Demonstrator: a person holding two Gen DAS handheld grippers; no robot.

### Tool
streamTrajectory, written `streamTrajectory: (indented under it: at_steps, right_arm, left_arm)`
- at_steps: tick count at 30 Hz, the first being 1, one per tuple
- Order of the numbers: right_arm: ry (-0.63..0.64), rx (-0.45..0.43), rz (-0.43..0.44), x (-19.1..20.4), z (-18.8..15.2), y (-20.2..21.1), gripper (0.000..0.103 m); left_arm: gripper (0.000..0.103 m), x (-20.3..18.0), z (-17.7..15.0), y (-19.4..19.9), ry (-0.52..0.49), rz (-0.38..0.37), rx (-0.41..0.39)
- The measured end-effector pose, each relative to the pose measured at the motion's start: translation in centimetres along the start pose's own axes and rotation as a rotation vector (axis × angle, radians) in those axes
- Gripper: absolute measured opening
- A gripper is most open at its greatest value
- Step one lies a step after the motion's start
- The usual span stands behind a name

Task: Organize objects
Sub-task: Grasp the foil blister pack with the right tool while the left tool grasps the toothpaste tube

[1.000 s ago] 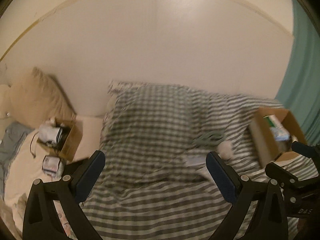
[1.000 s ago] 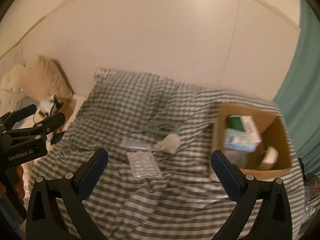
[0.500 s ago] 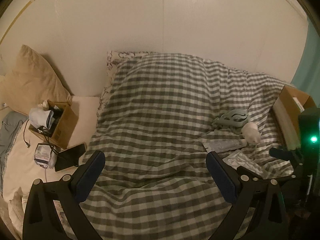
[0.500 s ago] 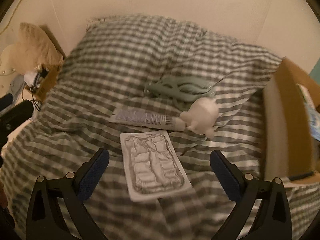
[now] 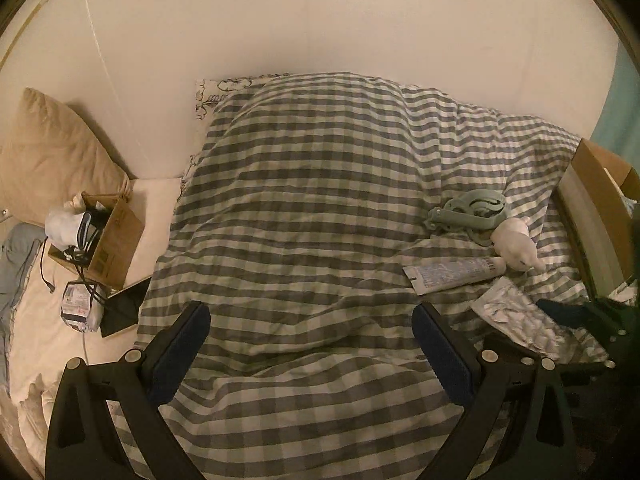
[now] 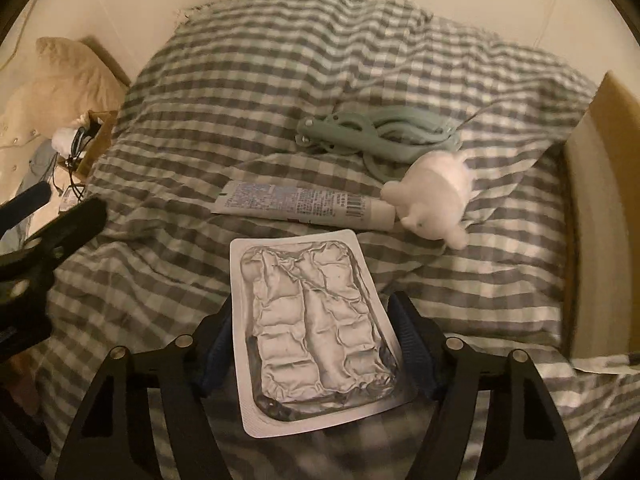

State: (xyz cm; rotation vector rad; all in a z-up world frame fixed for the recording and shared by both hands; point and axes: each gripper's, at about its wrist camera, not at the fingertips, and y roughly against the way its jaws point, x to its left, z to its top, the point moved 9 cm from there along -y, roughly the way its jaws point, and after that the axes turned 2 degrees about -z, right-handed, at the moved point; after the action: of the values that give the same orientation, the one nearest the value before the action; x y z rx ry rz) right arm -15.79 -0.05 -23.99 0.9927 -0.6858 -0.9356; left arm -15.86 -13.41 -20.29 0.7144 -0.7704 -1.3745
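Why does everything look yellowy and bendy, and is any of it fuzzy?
Both views have dim, warm indoor light, and the fisheye lens curves the edges. In the right wrist view the white toy is a bit blurred, while the foil blister pack looks sharp. The left wrist view is sharper, but dark around the right gripper.

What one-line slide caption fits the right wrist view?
Right hand-held gripper straddles a foil blister pack on the checked duvet, beside a tube.

No text was legible. The tube (image 6: 308,205) bore a barcode and fine print, too small to read.
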Motion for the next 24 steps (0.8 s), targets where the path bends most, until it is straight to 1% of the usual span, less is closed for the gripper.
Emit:
streamTrajectory:
  at_steps: [3, 6, 8, 11, 14, 19, 21, 24]
  right_arm:
    - [0.011, -0.037, -0.025, -0.5, -0.1, 2.0, 0.071]
    - [0.006, -0.072, -0.07, -1.9, 0.2, 4.0, 0.071]
    - [-0.016, -0.092, -0.095, -3.2, 0.5, 4.9, 0.071]
    - [-0.061, -0.11, -0.102, -5.0, 0.7, 5.8, 0.071]
    - [-0.089, -0.111, -0.097, -6.3, 0.6, 5.7, 0.071]
    - [-0.109, -0.108, -0.084, -7.1, 0.6, 4.9, 0.071]
    - [-0.118, -0.108, -0.075, -7.2, 0.8, 4.6, 0.071]
    - [-0.115, -0.105, -0.086, -7.4, 0.9, 4.1, 0.071]
  left_arm:
    - [0.103, -0.7, 0.0, 0.1, -0.013, 0.001, 0.0]
    - [0.103, -1.6, 0.0, 0.4, -0.032, -0.004, -0.003]
    - [0.103, -2.2, 0.1, 0.5, -0.041, -0.009, -0.002]
    - [0.103, -3.5, 0.0, 0.4, -0.06, -0.018, 0.0]
    - [0.103, -4.8, 0.1, 0.0, -0.093, -0.023, 0.001]
    - [0.103, -7.3, 0.9, -2.0, -0.19, -0.04, 0.002]
    - [0.103, -8.0, 1.4, -3.1, -0.213, -0.067, 0.009]
    - [0.103, -9.2, 2.0, -4.6, -0.25, -0.094, 0.014]
